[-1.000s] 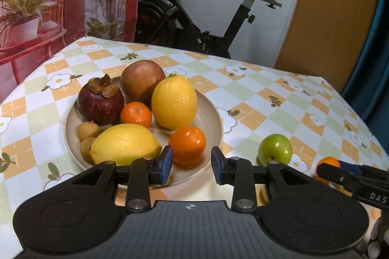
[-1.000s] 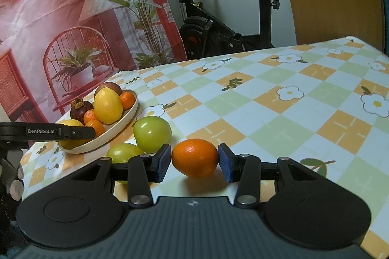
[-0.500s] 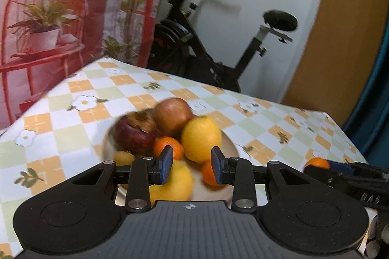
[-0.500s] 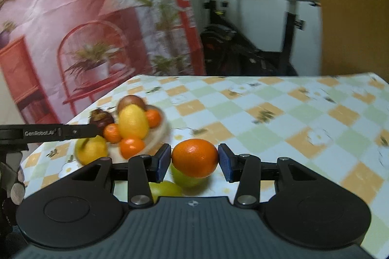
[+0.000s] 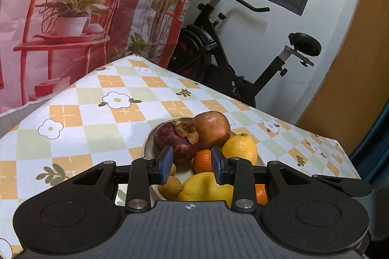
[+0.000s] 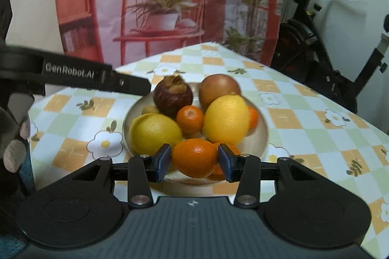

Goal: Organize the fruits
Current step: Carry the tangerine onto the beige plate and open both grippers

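The right gripper [image 6: 194, 161] pinches an orange [image 6: 194, 158] above the plate's [image 6: 263, 134] near rim, ready to join the piled fruit. The left gripper [image 5: 192, 162], jaws parted and empty, hovers aside near the worktop's [image 5: 102, 117] corner.

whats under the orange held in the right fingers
Below the held round orange lies the beige plate's near rim, with another orange fruit peeking out behind it. The plate surface directly beneath is covered.
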A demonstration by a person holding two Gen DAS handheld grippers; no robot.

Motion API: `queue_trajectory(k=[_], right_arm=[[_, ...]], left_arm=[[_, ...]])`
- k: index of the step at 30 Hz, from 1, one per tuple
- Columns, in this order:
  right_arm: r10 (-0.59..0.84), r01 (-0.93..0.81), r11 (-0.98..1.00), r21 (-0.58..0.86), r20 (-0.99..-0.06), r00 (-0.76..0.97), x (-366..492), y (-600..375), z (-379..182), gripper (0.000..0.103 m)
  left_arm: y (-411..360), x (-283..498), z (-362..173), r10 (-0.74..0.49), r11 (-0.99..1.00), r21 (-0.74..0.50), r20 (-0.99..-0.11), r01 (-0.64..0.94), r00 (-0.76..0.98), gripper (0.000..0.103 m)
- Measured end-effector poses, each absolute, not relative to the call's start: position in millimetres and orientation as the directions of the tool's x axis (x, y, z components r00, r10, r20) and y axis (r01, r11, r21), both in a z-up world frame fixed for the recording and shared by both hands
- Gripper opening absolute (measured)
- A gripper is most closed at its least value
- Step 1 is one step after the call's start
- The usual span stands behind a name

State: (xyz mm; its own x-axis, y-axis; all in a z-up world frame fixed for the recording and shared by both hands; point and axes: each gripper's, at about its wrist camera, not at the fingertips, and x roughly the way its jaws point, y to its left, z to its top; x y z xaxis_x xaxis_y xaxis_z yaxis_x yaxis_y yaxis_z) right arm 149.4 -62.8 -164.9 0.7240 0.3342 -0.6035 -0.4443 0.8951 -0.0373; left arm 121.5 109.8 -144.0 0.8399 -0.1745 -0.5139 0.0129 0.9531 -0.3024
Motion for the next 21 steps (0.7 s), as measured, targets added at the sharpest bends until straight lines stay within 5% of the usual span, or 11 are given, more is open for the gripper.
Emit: queue_trajectory(k=[21], right_arm=[[0.333,-0.418,0.908,-0.012,-0.583,0.741,135.8,-73.7,-171.9,0.053]], left_arm=[[101.2,116.6,-150.5,-0.192,0.954,-0.297,-0.525,0.033,0.829,0.036]])
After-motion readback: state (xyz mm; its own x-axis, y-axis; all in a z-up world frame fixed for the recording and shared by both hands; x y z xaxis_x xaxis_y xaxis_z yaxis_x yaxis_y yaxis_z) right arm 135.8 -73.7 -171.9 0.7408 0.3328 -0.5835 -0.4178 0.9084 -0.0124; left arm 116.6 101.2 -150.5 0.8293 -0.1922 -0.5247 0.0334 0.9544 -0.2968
